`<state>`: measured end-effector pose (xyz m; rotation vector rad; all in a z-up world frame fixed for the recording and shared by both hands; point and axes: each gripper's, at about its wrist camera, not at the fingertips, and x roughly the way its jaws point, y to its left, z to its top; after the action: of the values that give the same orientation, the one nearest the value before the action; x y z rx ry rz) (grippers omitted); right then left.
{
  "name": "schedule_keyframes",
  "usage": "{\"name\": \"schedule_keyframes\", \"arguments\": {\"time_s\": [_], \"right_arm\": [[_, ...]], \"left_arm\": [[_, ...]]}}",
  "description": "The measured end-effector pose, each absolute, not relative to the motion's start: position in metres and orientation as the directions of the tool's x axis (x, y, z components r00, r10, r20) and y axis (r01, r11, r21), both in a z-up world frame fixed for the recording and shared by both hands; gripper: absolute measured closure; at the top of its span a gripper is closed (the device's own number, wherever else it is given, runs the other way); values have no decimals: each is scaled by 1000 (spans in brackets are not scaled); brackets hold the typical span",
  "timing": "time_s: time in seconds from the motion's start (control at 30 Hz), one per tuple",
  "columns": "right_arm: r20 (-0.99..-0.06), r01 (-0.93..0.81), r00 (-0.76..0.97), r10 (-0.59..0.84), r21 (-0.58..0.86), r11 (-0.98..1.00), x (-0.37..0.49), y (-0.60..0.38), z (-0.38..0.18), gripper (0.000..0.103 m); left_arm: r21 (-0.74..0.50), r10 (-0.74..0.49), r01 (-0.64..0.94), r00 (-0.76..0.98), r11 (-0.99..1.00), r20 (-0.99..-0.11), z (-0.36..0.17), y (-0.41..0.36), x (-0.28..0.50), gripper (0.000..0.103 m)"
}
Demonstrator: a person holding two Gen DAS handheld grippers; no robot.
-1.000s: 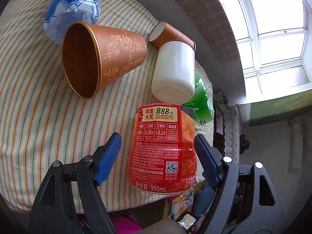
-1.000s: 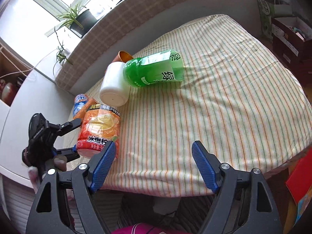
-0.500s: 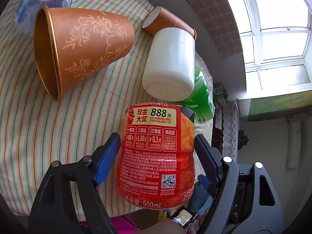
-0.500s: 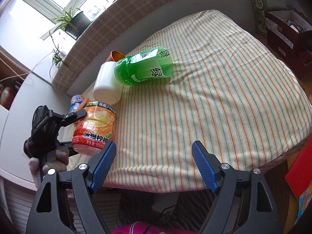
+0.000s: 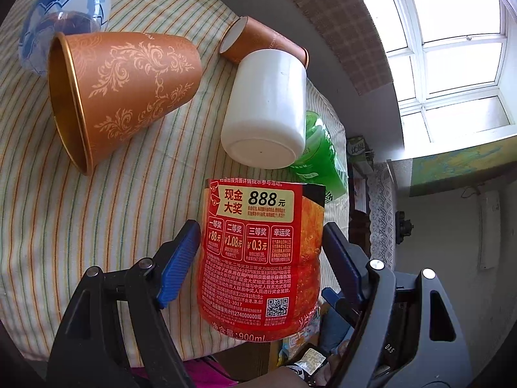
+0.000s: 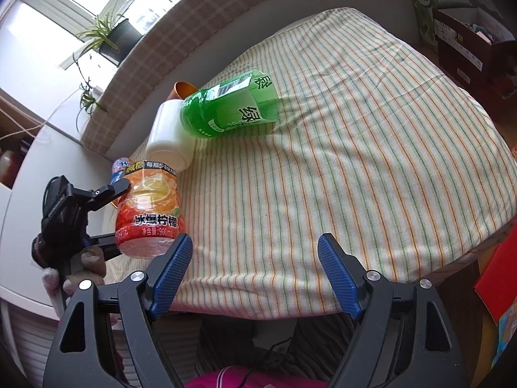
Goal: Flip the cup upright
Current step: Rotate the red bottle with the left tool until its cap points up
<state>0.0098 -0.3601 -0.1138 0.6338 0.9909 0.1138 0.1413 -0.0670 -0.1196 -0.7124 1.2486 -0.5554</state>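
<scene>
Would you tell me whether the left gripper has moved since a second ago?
Yes. In the right wrist view the left gripper has advanced around the red bottle, which lies fixed on the bed.

right claw (image 6: 253, 274) agape, green bottle (image 6: 229, 106) toppled

Striped cloth (image 6: 355, 161) covers the tabletop. Potted spider plant (image 6: 110, 37) on the sill, 10 o'clock; dark box (image 6: 468, 42) at 2 o'clock. Left wrist view: blue-labelled water bottle (image 5: 64, 9) lying at 11 o'clock.

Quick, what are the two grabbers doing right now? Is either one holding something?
Left gripper: open around the orange drink bottle, not squeezing it yet.
Right gripper: open, holding nothing, over the striped cloth.
</scene>
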Motion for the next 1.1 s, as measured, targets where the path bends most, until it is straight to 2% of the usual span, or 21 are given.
{"name": "schedule_keyframes", "arguments": {"time_s": [0.3, 0.5, 0.8, 1.1], "right_arm": [[-746, 179, 550, 376, 545, 819, 12, -355, -114, 23], [-743, 172, 554, 376, 543, 822, 11, -352, -112, 23], [-746, 160, 564, 353, 518, 840, 11, -344, -108, 23], [-747, 148, 565, 349, 508, 848, 12, -337, -105, 23]], "left_arm": [[-666, -656, 90, 313, 740, -687, -101, -71, 126, 24], [-523, -551, 189, 417, 831, -723, -83, -79, 106, 24], [-320, -418, 270, 562, 908, -714, -73, -83, 81, 24], [-298, -403, 271, 600, 915, -691, -74, -83, 77, 24]]}}
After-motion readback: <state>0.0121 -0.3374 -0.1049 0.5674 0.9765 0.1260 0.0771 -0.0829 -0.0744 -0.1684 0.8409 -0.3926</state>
